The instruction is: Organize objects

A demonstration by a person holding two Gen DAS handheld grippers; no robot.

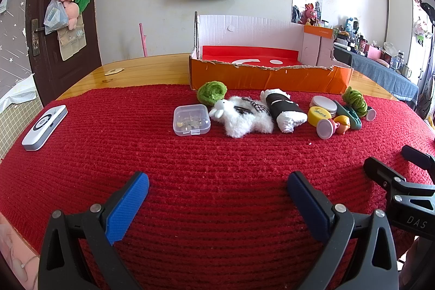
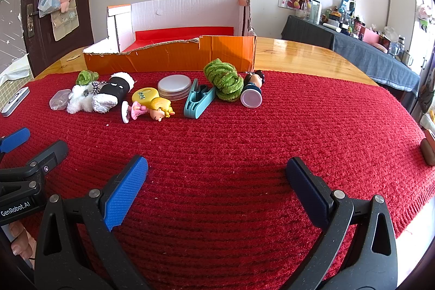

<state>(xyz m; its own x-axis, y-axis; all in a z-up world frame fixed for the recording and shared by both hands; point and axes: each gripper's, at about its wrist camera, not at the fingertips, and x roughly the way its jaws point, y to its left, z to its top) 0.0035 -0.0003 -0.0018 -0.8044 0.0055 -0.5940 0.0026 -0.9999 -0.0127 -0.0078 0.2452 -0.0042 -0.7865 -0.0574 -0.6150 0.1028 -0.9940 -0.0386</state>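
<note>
An orange cardboard box [image 1: 266, 76] [image 2: 174, 56] with a red floor stands open at the back of the red knitted cloth [image 1: 190, 154]. In front of it lies a row of small things: a clear plastic case [image 1: 192, 119], a white plush toy [image 1: 242, 118], a black-and-white plush [image 1: 284, 108] [image 2: 114, 93], a yellow round tin [image 1: 319, 114] [image 2: 145, 97], a doll with yellow hair [image 2: 152, 109], a teal clip [image 2: 198, 99], green yarn [image 2: 224, 79] and a dark-haired figurine [image 2: 252, 91]. My left gripper [image 1: 217, 190] and right gripper [image 2: 216, 173] hover open over bare cloth, well short of the row.
A white and grey device [image 1: 44, 127] lies at the cloth's left edge. A clear round lid stack [image 2: 174, 86] sits behind the tin. The wooden table [image 2: 299, 53] extends past the cloth. A brown object [image 2: 429, 150] sits at the right edge.
</note>
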